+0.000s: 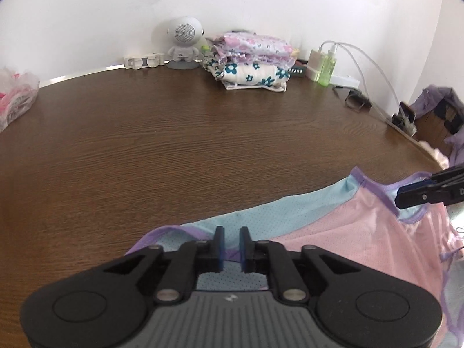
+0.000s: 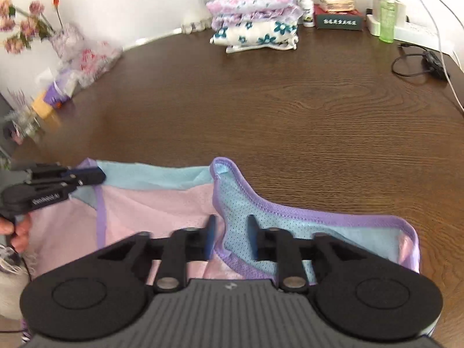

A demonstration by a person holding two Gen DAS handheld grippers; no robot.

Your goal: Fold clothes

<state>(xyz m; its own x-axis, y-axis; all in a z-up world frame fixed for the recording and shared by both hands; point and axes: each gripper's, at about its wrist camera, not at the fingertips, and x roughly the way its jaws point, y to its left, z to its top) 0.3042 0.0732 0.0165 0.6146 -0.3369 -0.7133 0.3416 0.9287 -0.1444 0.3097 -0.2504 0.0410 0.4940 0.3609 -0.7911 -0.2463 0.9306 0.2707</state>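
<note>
The garment (image 1: 333, 220), a pink and pale-blue mesh piece with lilac trim, lies at the near edge of the dark wood surface (image 1: 174, 145), right under both of my claws. My left claw (image 1: 231, 246) sits over the garment's blue band near its left corner; the jaws are drawn close with only a narrow gap, and a strip of the blue fabric shows in that gap, though I cannot tell whether the pads (image 1: 220, 249) actually press on it. From the right wrist view that same claw comes in from the left edge at the garment's far left corner, with fingers of my hand (image 2: 17, 232) wrapped round its handle. My right claw (image 2: 230, 237) straddles the raised blue, lilac-bound strap end; its jaws stand apart on either side of the cloth, the left pad (image 2: 210, 240) clear of it, so this one is open with the fabric between. In the left wrist view the tip of my right claw reaches in from the right edge at the lilac-edged armhole. Both claws tilt steeply down toward the surface. At the far wall sits a stack of folded floral clothes (image 2: 255, 20), well apart from the garment.
</note>
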